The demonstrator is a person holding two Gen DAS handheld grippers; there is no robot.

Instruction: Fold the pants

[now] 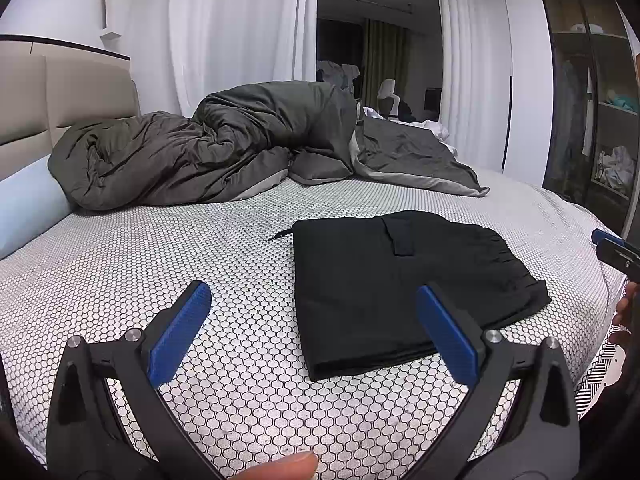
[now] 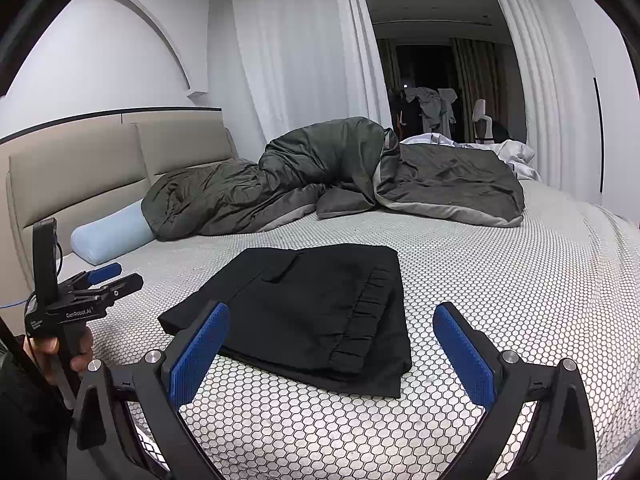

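Note:
Black pants (image 1: 404,284) lie folded into a flat rectangle on the bed's honeycomb-patterned sheet (image 1: 200,256); the right wrist view shows them (image 2: 312,312) with the pleated waistband toward the right. My left gripper (image 1: 314,300) hovers open just in front of the pants' left edge, nothing between its blue pads. My right gripper (image 2: 332,322) is open too, held above the near edge of the pants without touching them. The left gripper (image 2: 110,278) also shows at the left of the right wrist view, held by a hand.
A rumpled dark grey duvet (image 1: 208,152) covers the back of the bed, with a light blue bolster pillow (image 2: 112,236) beside the beige headboard (image 2: 100,164). White curtains (image 1: 240,28) hang behind. An open wardrobe (image 1: 592,100) stands at the right.

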